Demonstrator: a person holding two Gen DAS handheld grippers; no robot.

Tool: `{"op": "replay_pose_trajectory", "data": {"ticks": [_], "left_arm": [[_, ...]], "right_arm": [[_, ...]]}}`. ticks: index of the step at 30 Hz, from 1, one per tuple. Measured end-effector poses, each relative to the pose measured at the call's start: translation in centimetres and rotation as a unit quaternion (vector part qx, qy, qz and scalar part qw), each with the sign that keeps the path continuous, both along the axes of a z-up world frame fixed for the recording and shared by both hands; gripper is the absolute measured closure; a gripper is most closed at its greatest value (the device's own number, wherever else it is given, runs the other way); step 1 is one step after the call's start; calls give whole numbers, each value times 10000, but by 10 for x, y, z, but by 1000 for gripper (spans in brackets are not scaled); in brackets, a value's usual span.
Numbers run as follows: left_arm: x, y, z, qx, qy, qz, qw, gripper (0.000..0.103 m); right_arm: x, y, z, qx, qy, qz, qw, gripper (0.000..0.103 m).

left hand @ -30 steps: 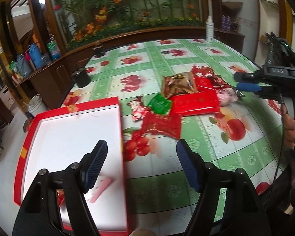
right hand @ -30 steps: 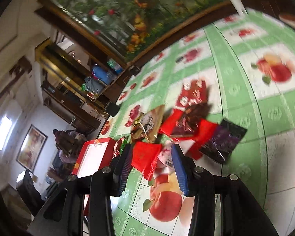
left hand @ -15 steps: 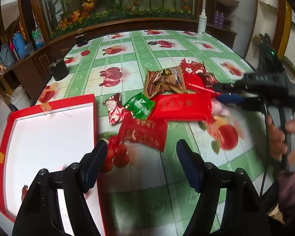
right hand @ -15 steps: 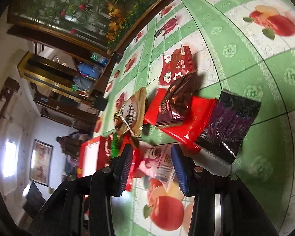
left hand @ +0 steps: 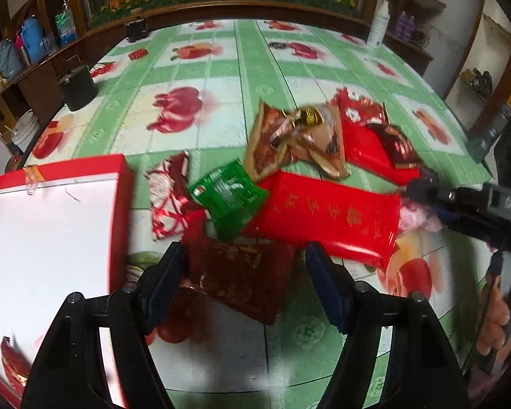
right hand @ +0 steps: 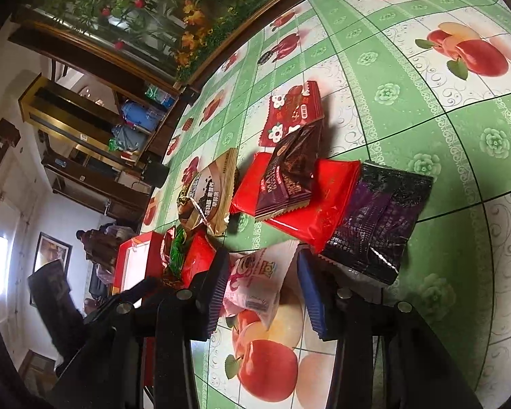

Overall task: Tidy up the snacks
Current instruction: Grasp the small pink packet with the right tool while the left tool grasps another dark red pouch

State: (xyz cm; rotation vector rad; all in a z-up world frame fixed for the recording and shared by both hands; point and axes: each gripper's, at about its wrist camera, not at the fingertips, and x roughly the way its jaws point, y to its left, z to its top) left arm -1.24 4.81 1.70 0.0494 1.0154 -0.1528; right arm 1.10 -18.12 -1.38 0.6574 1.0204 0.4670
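Note:
Several snack packets lie in a pile on the fruit-print tablecloth. My left gripper (left hand: pixel 245 281) is open, its jaws on either side of a dark red packet (left hand: pixel 242 277) that lies flat. Beyond it lie a green packet (left hand: pixel 230 196), a long red packet (left hand: pixel 327 218) and a brown bag (left hand: pixel 296 139). My right gripper (right hand: pixel 260 294) is open around a pink-and-white packet (right hand: pixel 255 281) on the table; it also shows in the left wrist view (left hand: pixel 415 216). A red box with a white inside (left hand: pixel 47 238) sits at the left, with a red packet (left hand: pixel 13 364) in its near corner.
Beside the right gripper lie a dark purple packet (right hand: pixel 378 218), a red packet (right hand: pixel 320 201), a dark brown packet (right hand: pixel 289 177) and a red flowered packet (right hand: pixel 293 116). A black cup (left hand: pixel 76 87) stands near the table's far left edge. A white bottle (left hand: pixel 378 25) stands at the far right.
My left gripper has moved right and forward from over the red box, down to the dark red packet. My right gripper has closed in on the pink-and-white packet, now between its jaws.

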Motion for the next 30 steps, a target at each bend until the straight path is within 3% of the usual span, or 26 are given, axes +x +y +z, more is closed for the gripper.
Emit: {"op": "replay_pose_trajectory", "data": {"ticks": [10,12,13,16,24,27,30], "left_arm": [[-15,-28,-4,-112,-105,-832,9964,31],[-20,-31,-3,-191,-128,-1016,9946,31],[-22,-32,-3,-177,-161,-1045,9942,31],[-26,-28,1,-31,-185,-935,9954,31],[-49,-21,36,216,-631,-1120,9915,31],[-45,-23,32,361,-613,-1094,9914,31],[-30,-24,16,416,-283,-901,9947,31]], "right_arm": [[1,8,-1,90,35,194,9998,58],[1,12,-2,31,33,312,9995,69],[0,16,-3,-46,56,416,9991,75],[-1,20,-3,-93,14,519,9986,81],[-1,-1,-4,-2,91,48,9999,82],[0,-2,-6,10,136,48,9999,82],[1,-3,-7,39,158,58,9999,82]]}}
